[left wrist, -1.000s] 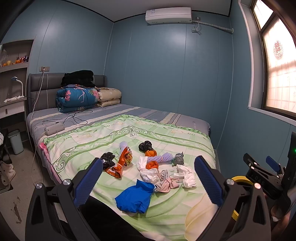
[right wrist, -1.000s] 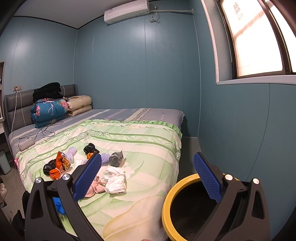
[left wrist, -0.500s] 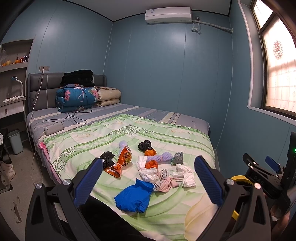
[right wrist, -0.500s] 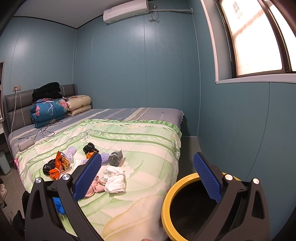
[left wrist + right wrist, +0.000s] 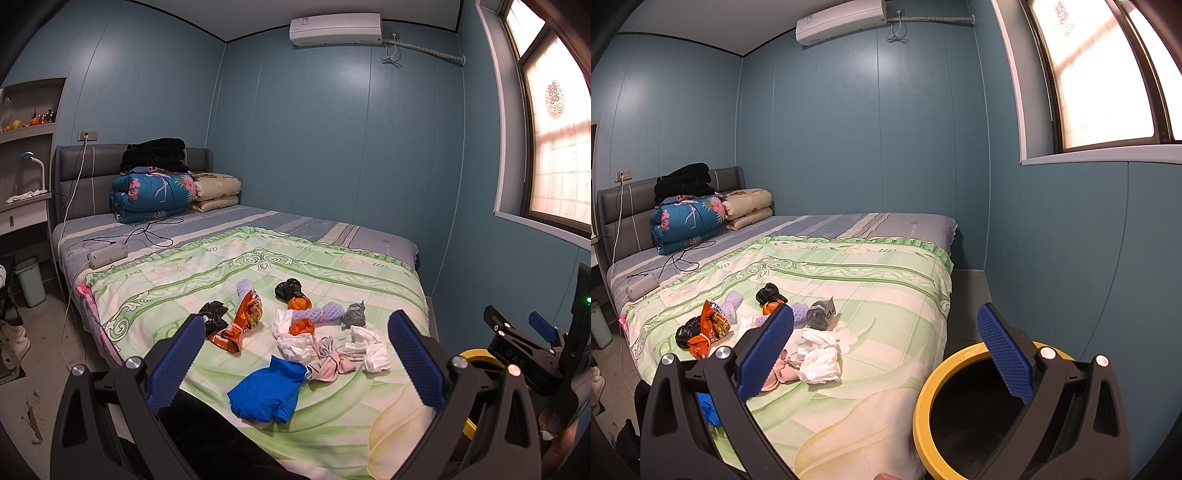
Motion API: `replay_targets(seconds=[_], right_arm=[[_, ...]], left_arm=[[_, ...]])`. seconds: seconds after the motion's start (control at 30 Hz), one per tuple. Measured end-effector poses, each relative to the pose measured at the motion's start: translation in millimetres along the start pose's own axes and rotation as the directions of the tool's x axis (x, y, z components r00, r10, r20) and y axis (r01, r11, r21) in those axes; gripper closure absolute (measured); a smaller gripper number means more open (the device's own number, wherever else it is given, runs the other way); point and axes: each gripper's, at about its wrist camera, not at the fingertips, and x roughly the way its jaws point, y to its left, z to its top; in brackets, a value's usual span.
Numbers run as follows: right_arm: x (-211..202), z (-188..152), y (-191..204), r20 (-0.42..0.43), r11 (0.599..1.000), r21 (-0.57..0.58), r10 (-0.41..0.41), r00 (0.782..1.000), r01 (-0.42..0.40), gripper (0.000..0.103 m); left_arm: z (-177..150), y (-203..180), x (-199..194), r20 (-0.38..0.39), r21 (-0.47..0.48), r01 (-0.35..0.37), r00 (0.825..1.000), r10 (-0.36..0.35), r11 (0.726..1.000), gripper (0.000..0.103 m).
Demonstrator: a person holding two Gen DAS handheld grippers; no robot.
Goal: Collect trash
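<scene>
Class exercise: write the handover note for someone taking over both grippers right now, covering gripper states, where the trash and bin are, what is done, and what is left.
Left gripper: jaws open, empty, above the near edge of the bed.
Right gripper: jaws open, empty, beside the yellow-rimmed bin.
Trash: a cluster on the green bedspread, including blue bag, orange snack wrapper, white tissues and black bags.
Done: nothing picked up as far as visible; little of the bin's inside shows.
Left: carry every piece into the bin.
</scene>
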Motion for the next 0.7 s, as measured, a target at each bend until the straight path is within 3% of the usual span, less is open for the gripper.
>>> replay_targets(seconds=[0.4, 0.7], right_arm=[[7, -2, 2, -0.019, 1.000, -0.021, 0.002, 1.000, -0.003, 0.008], [39, -10, -1, -0.086, 0.999, -0.030, -0.021, 0.996, 0.019, 0.008]], left_arm=[[0, 5, 7, -0.023, -0.011, 0.003, 1.000, -0.003, 1.000, 0.007], [0, 51, 52, -0.136, -0.066, -0.064, 0.989, 0.054, 0.996, 0.007]])
